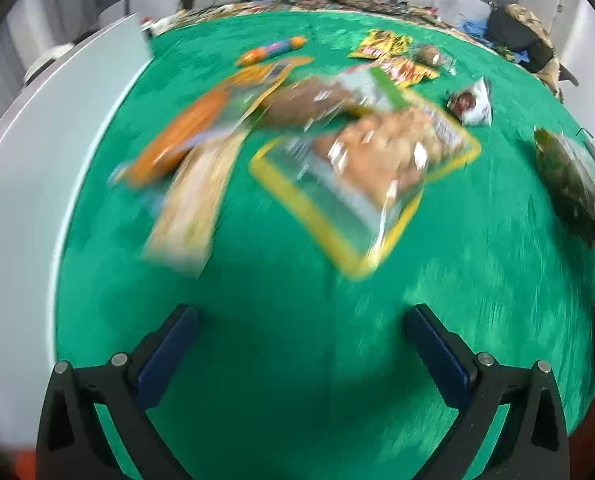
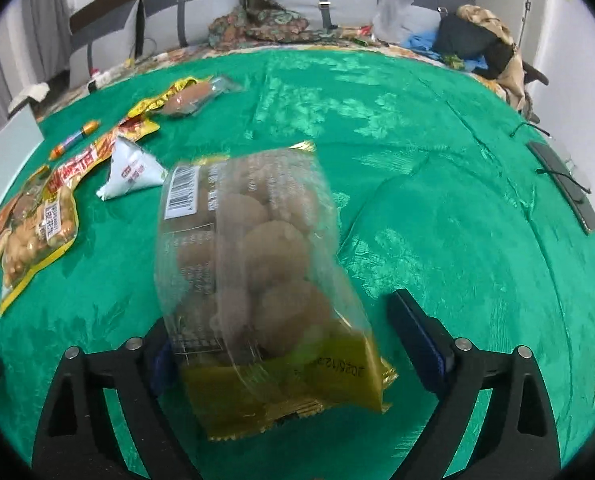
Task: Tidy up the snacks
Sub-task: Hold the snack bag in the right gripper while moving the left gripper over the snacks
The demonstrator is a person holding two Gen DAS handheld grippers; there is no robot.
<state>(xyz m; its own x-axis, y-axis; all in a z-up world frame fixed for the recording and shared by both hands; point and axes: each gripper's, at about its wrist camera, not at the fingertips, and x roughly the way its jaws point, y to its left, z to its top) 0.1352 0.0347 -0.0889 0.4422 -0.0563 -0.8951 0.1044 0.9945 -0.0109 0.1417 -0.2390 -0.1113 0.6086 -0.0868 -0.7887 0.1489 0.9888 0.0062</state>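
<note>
Snack packets lie on a green cloth (image 1: pixel 281 320). In the blurred left wrist view, a yellow-edged clear packet of brown pieces (image 1: pixel 361 168) lies ahead of my left gripper (image 1: pixel 301 328), which is open and empty above the cloth. Orange packets (image 1: pixel 177 136) lie to its left. In the right wrist view, a clear bag of round pastries with a yellow end (image 2: pixel 257 280) lies between the fingers of my right gripper (image 2: pixel 297 336). The jaws stand wide and the right finger (image 2: pixel 417 336) is clear of the bag. The left finger is mostly hidden behind it.
A white panel (image 1: pixel 29 184) borders the cloth on the left. Small packets (image 2: pixel 129 168), a sausage stick (image 2: pixel 73 140) and yellow wrappers (image 1: pixel 385 46) lie farther back. Dark flat devices (image 2: pixel 569 188) sit at the right edge. Bags and clothes (image 2: pixel 477 40) are piled behind.
</note>
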